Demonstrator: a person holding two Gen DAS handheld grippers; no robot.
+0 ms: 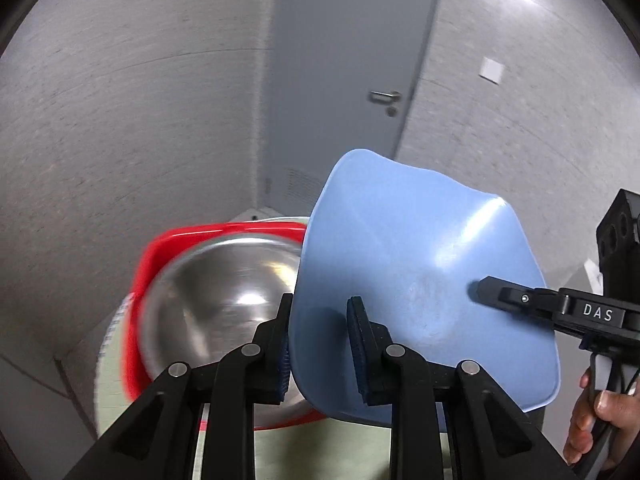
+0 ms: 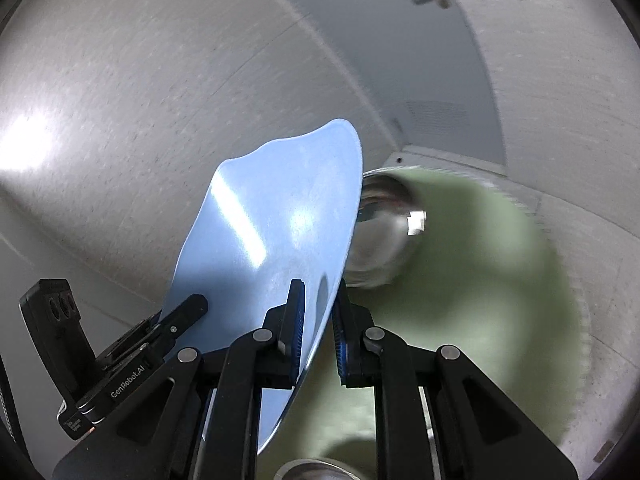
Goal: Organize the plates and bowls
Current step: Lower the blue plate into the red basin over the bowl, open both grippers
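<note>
A light blue squarish plate [image 1: 424, 292] is held up, tilted on edge, above the table. My left gripper [image 1: 320, 344] is shut on its lower rim. My right gripper [image 2: 318, 340] is shut on the opposite rim, and its finger shows in the left wrist view [image 1: 504, 294] lying across the plate. The same plate fills the middle of the right wrist view [image 2: 272, 240]. Behind it a steel bowl [image 1: 224, 300] sits inside a red dish [image 1: 160, 256]. The steel bowl also shows in the right wrist view [image 2: 380, 232].
A round pale green table [image 2: 480, 300] lies under everything. Another steel rim [image 2: 312, 470] shows at the bottom of the right wrist view. A grey door [image 1: 344, 60] and grey walls stand behind. A hand [image 1: 592, 420] holds the right gripper's handle.
</note>
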